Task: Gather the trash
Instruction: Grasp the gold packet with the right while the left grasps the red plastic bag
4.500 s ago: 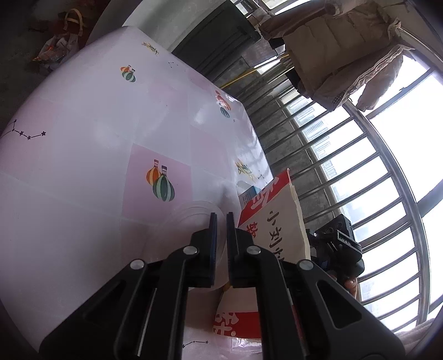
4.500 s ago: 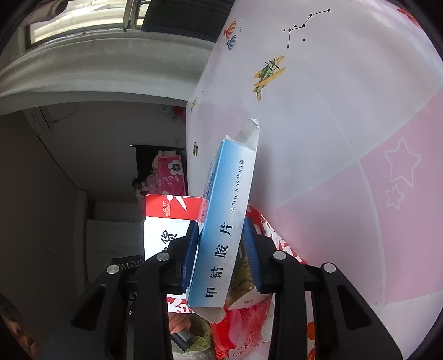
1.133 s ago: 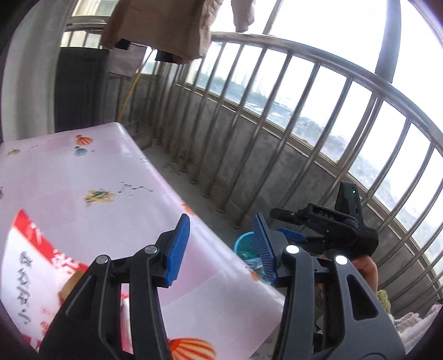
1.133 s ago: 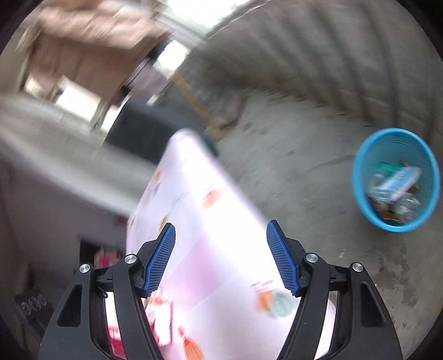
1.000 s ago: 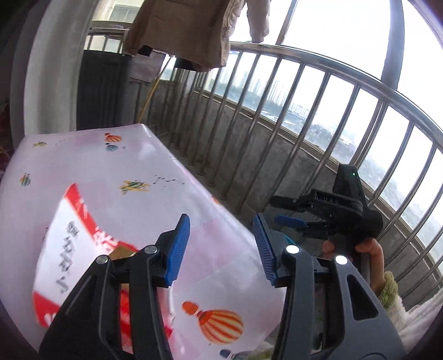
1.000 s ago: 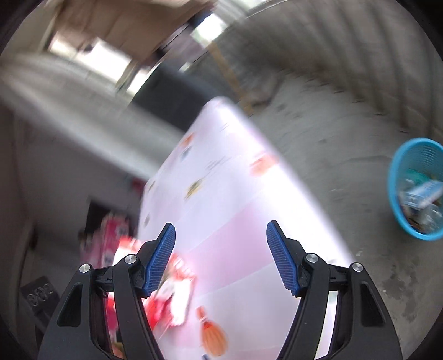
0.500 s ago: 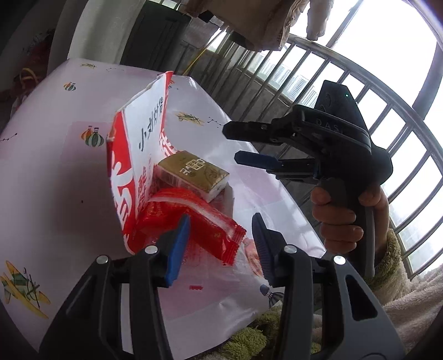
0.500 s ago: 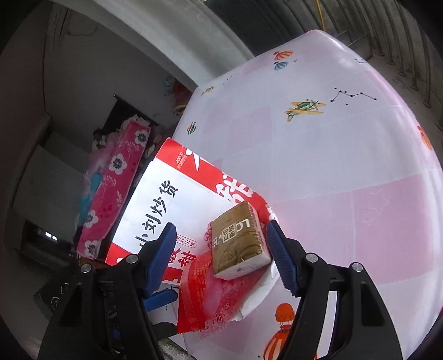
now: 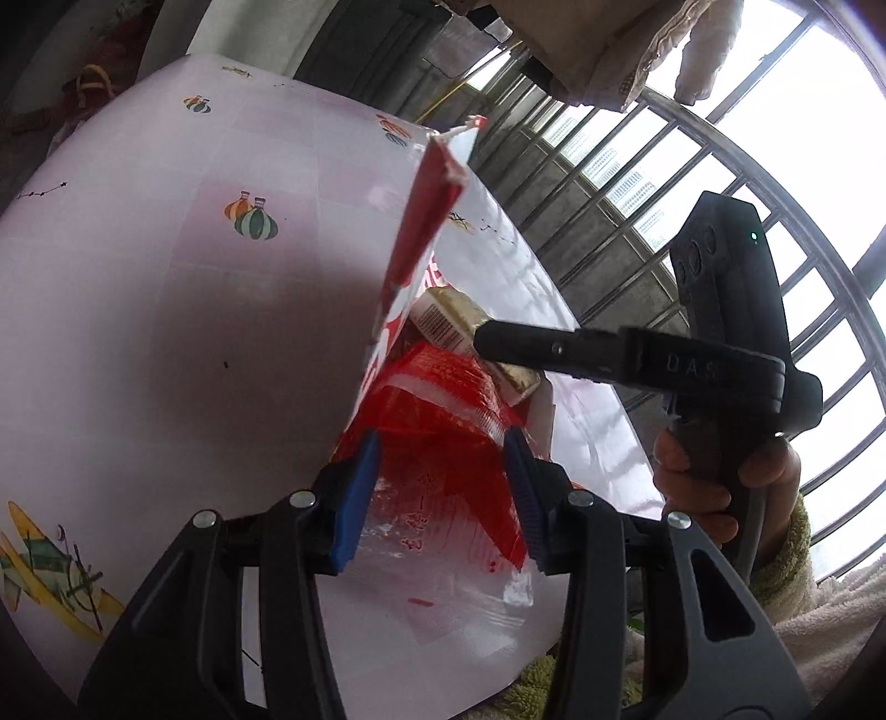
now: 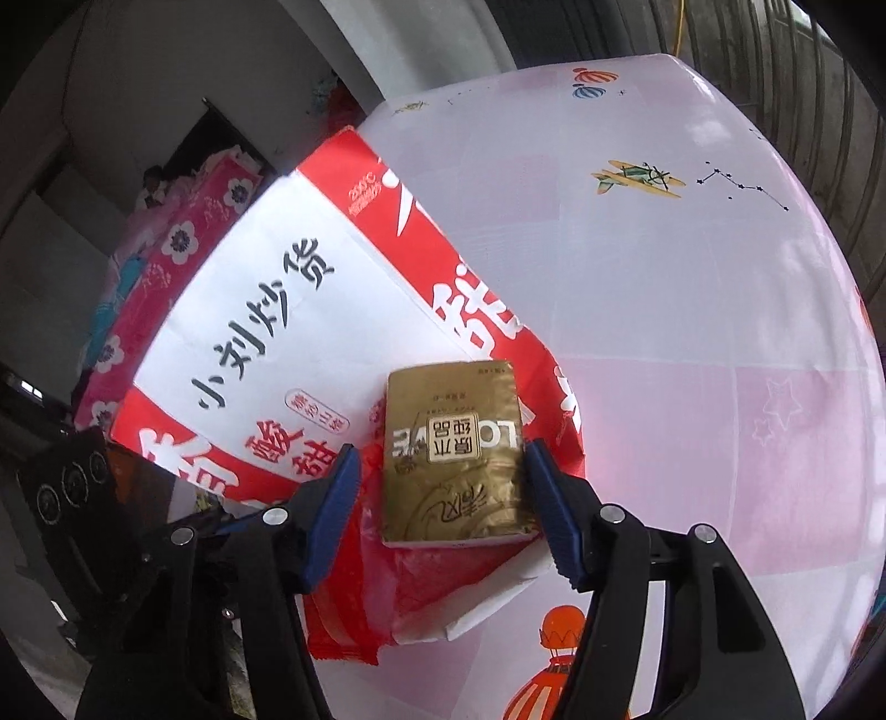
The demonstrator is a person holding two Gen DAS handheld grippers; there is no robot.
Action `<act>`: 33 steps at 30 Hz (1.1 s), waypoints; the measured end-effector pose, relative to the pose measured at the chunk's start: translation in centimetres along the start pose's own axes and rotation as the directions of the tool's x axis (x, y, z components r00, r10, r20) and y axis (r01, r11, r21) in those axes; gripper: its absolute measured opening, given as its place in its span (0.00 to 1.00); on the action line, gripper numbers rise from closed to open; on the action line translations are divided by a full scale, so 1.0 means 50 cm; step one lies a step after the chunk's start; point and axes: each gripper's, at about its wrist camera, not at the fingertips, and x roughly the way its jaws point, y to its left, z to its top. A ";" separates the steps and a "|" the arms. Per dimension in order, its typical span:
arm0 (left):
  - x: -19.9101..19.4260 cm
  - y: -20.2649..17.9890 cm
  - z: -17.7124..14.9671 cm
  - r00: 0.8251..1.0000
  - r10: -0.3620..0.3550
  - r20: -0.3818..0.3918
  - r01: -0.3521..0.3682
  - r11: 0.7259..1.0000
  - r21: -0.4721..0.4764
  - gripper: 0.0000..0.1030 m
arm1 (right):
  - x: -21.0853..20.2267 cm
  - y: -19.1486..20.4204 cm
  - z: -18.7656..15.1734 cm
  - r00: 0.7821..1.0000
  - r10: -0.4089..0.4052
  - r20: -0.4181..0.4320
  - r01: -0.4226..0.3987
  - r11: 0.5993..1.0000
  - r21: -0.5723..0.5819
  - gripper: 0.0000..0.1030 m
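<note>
A gold cigarette pack lies on a red plastic wrapper and a big red-and-white paper bag on the pink table. My right gripper is open, its jaws on either side of the gold pack. In the left wrist view my left gripper is open around the red wrapper. The gold pack lies beyond it, partly hidden by the right gripper's finger. The bag's flap stands up on edge.
The pink patterned tablecloth spreads to the left. A metal balcony railing and hanging clothes are behind. A pink floral item sits beyond the table's far edge. The person's hand holds the right gripper.
Both grippers have moved in over the trash pile. The left one now straddles the red wrapper and the right one straddles the gold pack. Earlier the right gripper dropped a blue box in the bin.
</note>
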 end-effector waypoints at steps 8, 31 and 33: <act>-0.015 0.011 -0.004 1.000 -0.025 -0.013 0.025 0.999 -0.035 0.41 | -0.016 -0.009 -0.029 1.000 0.004 -0.006 -0.004 1.000 0.029 0.51; 0.018 -0.024 0.005 0.997 0.004 -0.078 -0.001 1.000 0.029 0.44 | -0.020 -0.043 -0.037 0.992 0.123 0.019 -0.124 0.982 0.146 0.49; 0.017 -0.024 0.005 0.997 0.000 -0.076 0.002 1.000 0.024 0.44 | -0.018 -0.044 -0.036 0.992 0.124 0.019 -0.125 0.981 0.146 0.49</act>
